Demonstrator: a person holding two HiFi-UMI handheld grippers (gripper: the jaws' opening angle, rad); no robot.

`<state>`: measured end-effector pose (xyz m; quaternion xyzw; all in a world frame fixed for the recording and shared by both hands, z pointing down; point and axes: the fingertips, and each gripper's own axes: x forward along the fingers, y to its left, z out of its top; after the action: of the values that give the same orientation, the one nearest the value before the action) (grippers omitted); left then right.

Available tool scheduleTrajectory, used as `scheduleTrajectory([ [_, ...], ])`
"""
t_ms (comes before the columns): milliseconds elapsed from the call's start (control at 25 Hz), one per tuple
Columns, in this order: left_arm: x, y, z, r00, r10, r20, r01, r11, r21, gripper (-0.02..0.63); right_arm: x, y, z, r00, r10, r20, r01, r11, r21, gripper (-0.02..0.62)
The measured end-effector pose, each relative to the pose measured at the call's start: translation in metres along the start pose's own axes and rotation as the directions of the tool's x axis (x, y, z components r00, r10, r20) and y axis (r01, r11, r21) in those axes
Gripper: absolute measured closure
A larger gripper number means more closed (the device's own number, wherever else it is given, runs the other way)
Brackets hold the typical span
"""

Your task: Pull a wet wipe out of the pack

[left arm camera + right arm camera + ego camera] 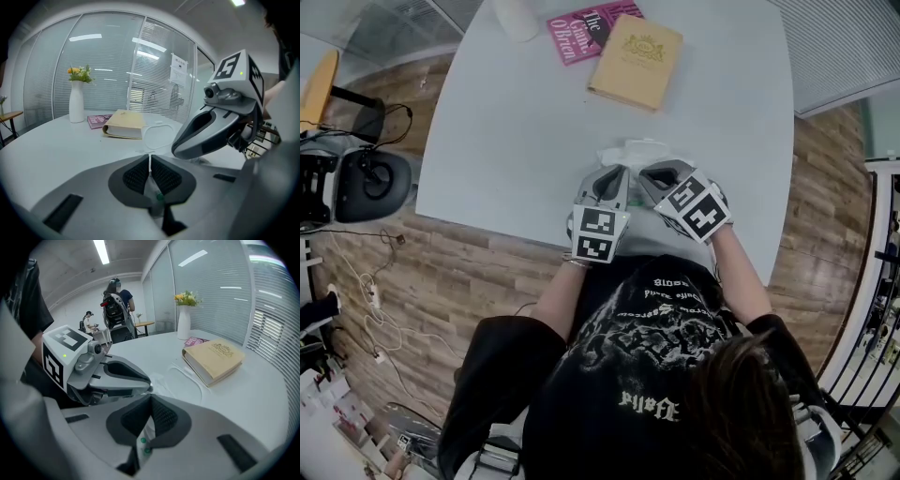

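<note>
Jaws clamp the wipe pack (633,153) at a white table (506,122), glass walls (108,70) behind.

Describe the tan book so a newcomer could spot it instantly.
On the white table, go to the far edge, right of the white vase. The tan hardcover book lies flat there beside a magenta book. It is the thicker one, with a gold emblem on its cover.

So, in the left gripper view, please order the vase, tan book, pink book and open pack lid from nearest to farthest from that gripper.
1. open pack lid, just ahead, centre
2. tan book, behind it, leftward
3. pink book, farther left
4. vase, far left, at back
</note>
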<state>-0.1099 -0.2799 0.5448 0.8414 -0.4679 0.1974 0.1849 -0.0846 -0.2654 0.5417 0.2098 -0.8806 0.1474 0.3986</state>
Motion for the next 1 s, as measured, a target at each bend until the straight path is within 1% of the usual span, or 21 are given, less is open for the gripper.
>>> scheduleTrajectory([
  [280,0.001,0.0,0.0,1.0,0.002,0.002,-0.002,1.0,0.011,0.592,-0.008,-0.001,0.004,0.998,-0.003,0.07,-0.003,0.996,0.085,0.598],
  [520,0.002,0.001,0.001,1.0,0.001,0.005,-0.001,1.0,0.014,0.592,-0.018,-0.003,0.006,0.991,-0.017,0.131,-0.006,0.985,0.173,0.598],
  [800,0.002,0.001,0.002,1.0,0.005,0.009,-0.006,1.0,0.021,0.592,-0.028,-0.003,0.013,0.981,-0.032,0.192,-0.012,0.975,0.222,0.598],
  [880,0.003,0.001,0.001,1.0,0.007,0.005,-0.007,1.0,0.024,0.592,-0.034,-0.004,0.017,0.974,-0.036,0.225,-0.02,0.97,0.243,0.598],
  [1000,0.005,0.001,-0.001,1.0,0.011,-0.004,-0.01,0.999,0.032,0.592,-0.052,-0.011,0.033,0.953,-0.057,0.299,-0.026,0.964,0.264,0.598],
])
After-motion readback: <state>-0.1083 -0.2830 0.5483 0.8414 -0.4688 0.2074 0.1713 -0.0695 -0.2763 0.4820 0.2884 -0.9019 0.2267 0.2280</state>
